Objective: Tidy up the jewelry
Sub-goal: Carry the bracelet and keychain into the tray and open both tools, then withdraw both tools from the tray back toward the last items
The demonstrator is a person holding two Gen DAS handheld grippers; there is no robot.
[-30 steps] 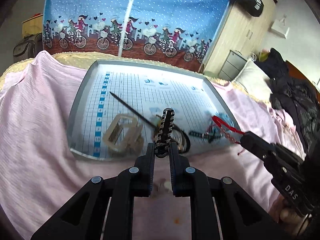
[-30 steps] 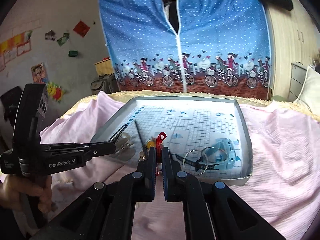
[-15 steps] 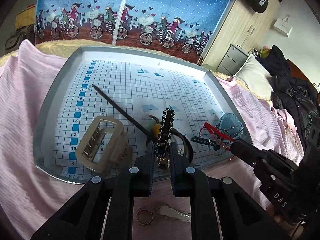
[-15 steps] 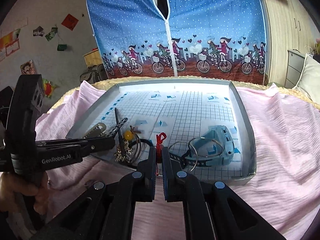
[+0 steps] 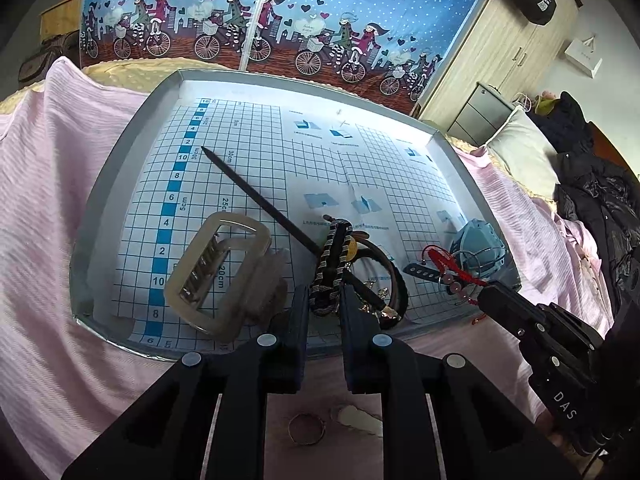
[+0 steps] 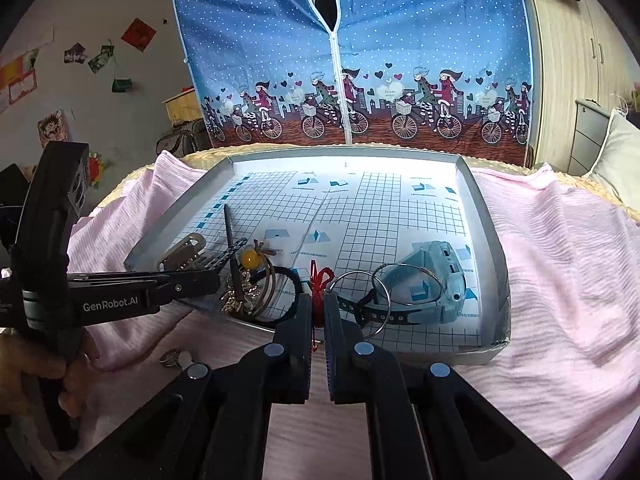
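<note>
Beige claw hair clip [image 5: 224, 276] near the tray's [image 5: 120, 184] front-left corner, left gripper [image 5: 325, 304] clamping a striped woven bracelet [image 5: 330, 268] over the front edge, right gripper [image 6: 318, 312] pinching a red cord bracelet [image 6: 319, 280], blue watch [image 6: 432, 280] toward the front-right corner.
</note>
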